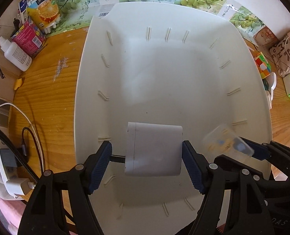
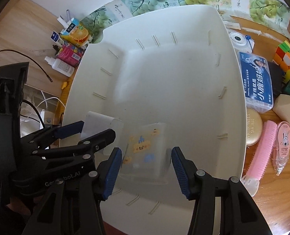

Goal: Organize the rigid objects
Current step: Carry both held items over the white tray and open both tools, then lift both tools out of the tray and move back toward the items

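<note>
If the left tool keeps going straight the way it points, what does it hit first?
The white box between the left tool's fingers, then probably the white tray's floor beneath; how far above it the box sits is unclear.

The clear sticker-covered box (image 1: pixel 226 142) is motion-blurred, its edge hidden by the right hand-held gripper (image 1: pixel 260 150).

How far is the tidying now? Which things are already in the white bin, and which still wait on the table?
Nothing rests in the white bin yet. In hand: the left gripper holds a white box over it, and the right gripper holds a clear sticker case there too. Left beside the bin: the floss box, the cube, the pink brush and the correction tape.
</note>
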`<state>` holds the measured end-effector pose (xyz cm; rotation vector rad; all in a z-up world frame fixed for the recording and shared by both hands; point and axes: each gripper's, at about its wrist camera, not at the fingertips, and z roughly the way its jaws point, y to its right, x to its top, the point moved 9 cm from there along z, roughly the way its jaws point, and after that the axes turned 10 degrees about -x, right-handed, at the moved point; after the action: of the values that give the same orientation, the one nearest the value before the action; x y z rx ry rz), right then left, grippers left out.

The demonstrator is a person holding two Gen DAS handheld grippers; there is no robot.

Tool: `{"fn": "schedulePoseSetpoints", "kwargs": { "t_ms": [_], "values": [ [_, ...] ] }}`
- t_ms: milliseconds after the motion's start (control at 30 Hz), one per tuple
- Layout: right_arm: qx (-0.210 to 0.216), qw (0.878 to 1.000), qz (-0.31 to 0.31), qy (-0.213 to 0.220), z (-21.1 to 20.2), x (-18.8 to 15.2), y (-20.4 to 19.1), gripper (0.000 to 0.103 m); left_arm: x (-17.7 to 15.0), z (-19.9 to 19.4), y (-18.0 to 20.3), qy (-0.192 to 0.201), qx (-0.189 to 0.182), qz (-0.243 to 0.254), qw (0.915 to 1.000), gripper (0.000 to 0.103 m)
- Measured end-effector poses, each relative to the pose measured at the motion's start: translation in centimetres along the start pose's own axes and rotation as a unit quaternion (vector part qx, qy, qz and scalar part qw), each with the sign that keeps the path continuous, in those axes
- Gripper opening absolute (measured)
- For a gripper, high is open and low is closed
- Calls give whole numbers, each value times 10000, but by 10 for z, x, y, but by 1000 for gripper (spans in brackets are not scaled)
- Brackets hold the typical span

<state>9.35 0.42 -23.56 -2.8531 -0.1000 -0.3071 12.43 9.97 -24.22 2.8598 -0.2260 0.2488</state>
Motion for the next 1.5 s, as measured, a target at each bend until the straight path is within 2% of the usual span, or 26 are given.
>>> {"fn": "schedulePoseSetpoints", "kwargs": {
  "t_ms": [267, 367, 433, 567, 700, 867, 967, 1067, 1167, 1400, 1500],
  "values": [
    [11, 9998, 3, 187, -9, -2, -1, 54, -6, -6, 0, 135, -122, -159, 9997, 77],
    [0, 9995, 2, 330, -17, -2, 1, 66, -2, -25, 1, 555, -151, -212, 9981, 84],
    [-52, 9988, 86, 481, -23, -2, 7, 79, -1, -33, 2, 747, -198, -239, 9967, 88],
    [72, 9967, 165, 794, -37, -1, 10, 80, 0, -50, 7, 1159, -241, -265, 9926, 88],
    [55, 9915, 42, 1298, -57, 1, 9, 81, 2, -70, 16, 1658, -274, -207, 9856, 88],
    [-34, 9768, -240, 2129, -90, 3, 9, 80, 3, -89, 29, 2098, -356, -132, 9770, 88],
    [-124, 9653, -422, 2576, -108, -1, 13, 80, 2, -105, 35, 2452, -389, -181, 9685, 88],
    [-146, 9553, -540, 2903, -125, -4, 18, 80, 0, -123, 43, 2880, -433, -266, 9563, 88],
    [-204, 9435, -618, 3248, -143, -6, 27, 80, -3, -134, 51, 3093, -465, -267, 9495, 88],
    [-391, 9032, -672, 4221, -190, -6, 59, 81, -10, -160, 80, 3600, -412, -224, 9318, 88],
    [-476, 8904, -677, 4476, -205, -6, 74, 80, -13, -165, 94, 3728, -437, -196, 9267, 88]
  ]
}}
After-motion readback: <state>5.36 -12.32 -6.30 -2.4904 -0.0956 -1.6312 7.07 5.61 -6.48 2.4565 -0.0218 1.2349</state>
